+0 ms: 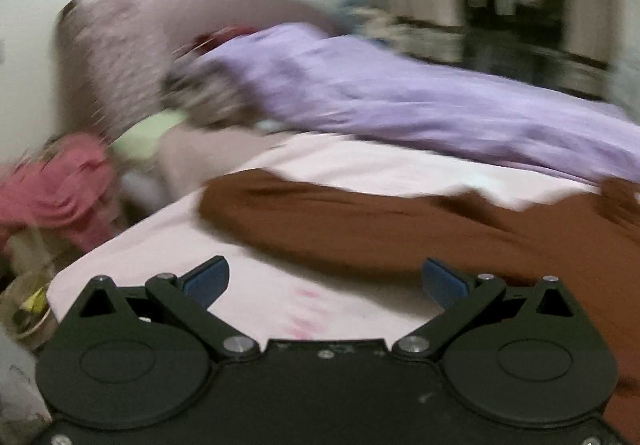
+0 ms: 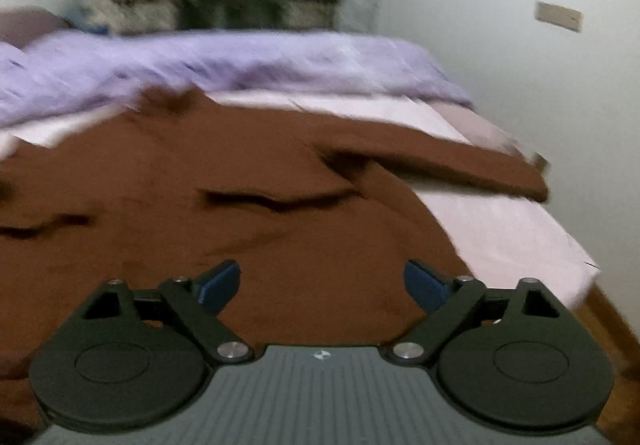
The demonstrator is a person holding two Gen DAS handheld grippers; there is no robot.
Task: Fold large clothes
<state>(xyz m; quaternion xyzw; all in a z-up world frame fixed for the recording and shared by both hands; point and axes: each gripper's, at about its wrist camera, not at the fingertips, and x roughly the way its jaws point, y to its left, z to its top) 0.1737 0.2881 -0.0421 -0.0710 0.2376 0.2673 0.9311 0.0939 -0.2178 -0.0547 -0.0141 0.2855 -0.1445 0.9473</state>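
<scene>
Two grippers here, both spread wide and holding nothing. Going left to right: the left gripper (image 1: 326, 279) hangs over bare pale pink bedsheet (image 1: 352, 169), and the big rust-brown fabric garment (image 1: 400, 221) starts just ahead of it and runs off to its right, with one long edge or sleeve stretching forward-left of the fingers. Behind that, farther out, there's a rumpled lilac quilt (image 1: 400, 93), and off to the gripper's left a messy pile of pink and green clothes (image 1: 60, 181) beside the bed. It's all pretty motion-blurred, so details are fuzzy.

The right gripper (image 2: 322, 281) sits right over the body of the brown garment, which fills most of what's under and ahead of it, wrinkled, with a sleeve (image 2: 440, 161) lying out ahead and to the right across the sheet.

Handling-wise, my guess: soft, floppy, medium-weight cloth, nothing fragile, but it'll sag and bunch the second you lift it. It doesn't look slick. I'd pinch it at edges or corners, maybe the hem or shoulder seams, one gripper on each side, so it stays taut. Grabbing the middle would probably just make a lump.
</scene>
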